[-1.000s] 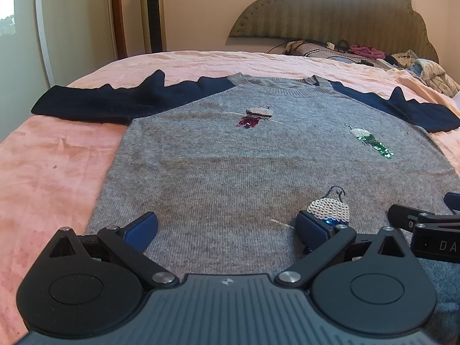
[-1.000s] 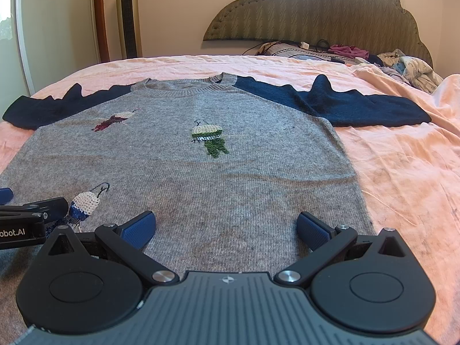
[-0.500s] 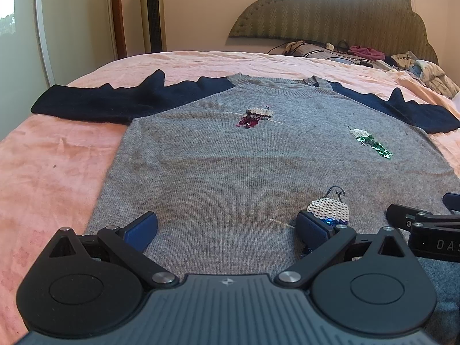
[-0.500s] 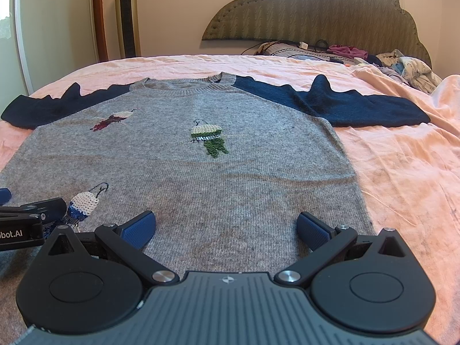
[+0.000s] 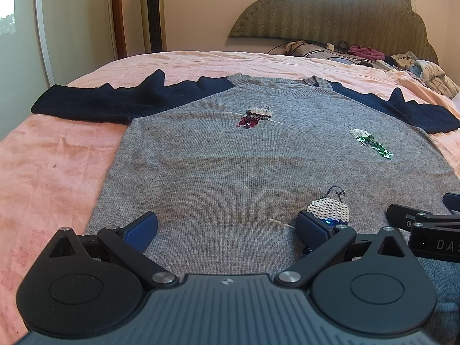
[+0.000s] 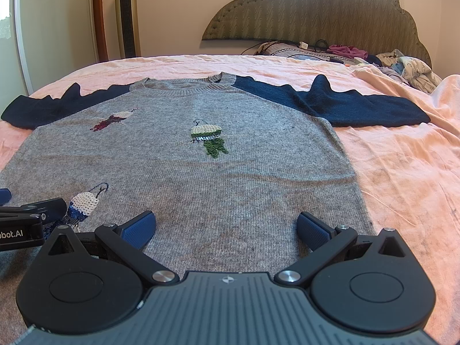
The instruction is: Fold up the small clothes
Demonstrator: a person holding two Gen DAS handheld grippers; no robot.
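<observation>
A small grey knit sweater (image 5: 230,166) (image 6: 230,178) with navy sleeves lies flat, front up, on the pink bedsheet (image 5: 51,172). Both sleeves are spread out sideways. Three sequin birds decorate its front. My left gripper (image 5: 227,225) is open, low over the hem on the sweater's left half, its right pad beside the blue-white sequin bird (image 5: 329,210). My right gripper (image 6: 227,224) is open over the hem on the right half. Nothing is between either pair of fingers. Each gripper shows at the edge of the other's view.
The bed's padded headboard (image 6: 316,11) stands at the far end, with a heap of clothes and cables (image 6: 402,66) below it at the right. A tower fan (image 6: 126,14) stands by the wall at the left. Bare sheet (image 6: 402,172) lies to the sweater's right.
Almost nothing differs; both grippers stay open over the hem, with only a slight drift of the views.
</observation>
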